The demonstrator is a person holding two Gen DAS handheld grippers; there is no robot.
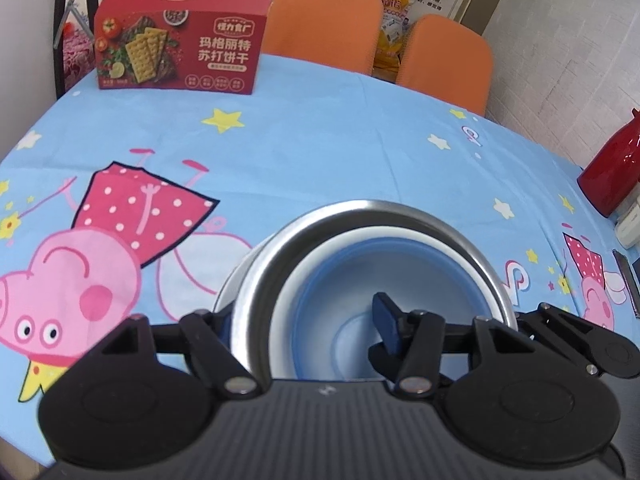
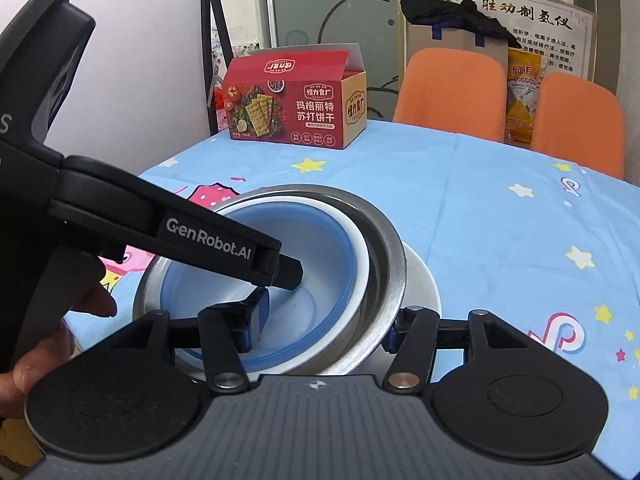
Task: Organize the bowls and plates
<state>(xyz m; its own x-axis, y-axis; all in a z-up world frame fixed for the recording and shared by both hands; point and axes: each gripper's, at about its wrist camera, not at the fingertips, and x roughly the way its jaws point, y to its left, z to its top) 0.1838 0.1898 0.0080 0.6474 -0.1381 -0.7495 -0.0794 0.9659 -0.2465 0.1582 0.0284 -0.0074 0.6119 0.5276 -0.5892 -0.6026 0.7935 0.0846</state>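
Table (image 1: 320, 152) has loads of free cloth past the stack, only a cracker box (image 1: 180, 40) at the far edge. Steel bowl (image 2: 390, 264) on a plate (image 2: 424, 280) holds the blue bowl (image 2: 320, 240). Left gripper (image 1: 304, 320) pinches both rims; right gripper (image 2: 324, 320) spread, straddling them

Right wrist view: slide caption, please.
Blue bowl nested in steel bowl on white plate; both tools straddle the rims.

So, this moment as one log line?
stack: blue bowl inside white bowl inside steel bowl, on white plate; right gripper: open, astride rim; left gripper: astride rim, grip unclear
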